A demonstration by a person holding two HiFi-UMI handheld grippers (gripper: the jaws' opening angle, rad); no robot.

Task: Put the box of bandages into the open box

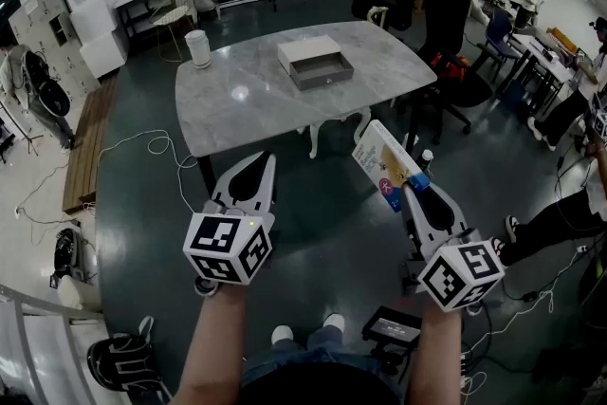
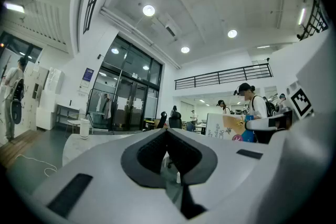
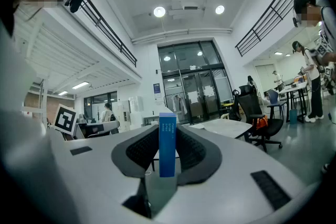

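The box of bandages (image 1: 384, 164) is a flat white and blue carton, and my right gripper (image 1: 414, 188) is shut on its lower end, holding it above the floor in front of the table. In the right gripper view its blue narrow edge (image 3: 167, 144) stands upright between the pads. The open box (image 1: 321, 71), grey with its lid beside it, sits near the far middle of the marble table (image 1: 247, 100). My left gripper (image 1: 261, 158) is shut and holds nothing, level with the right one. The left gripper view shows the bandage box (image 2: 226, 127) off to its right.
A white cylinder (image 1: 198, 48) stands on the table's far left corner. Black office chairs (image 1: 455, 14) crowd the table's right side. A cable (image 1: 142, 147) and a wooden pallet (image 1: 87, 142) lie on the floor at left. A small device (image 1: 391, 327) sits by the person's feet.
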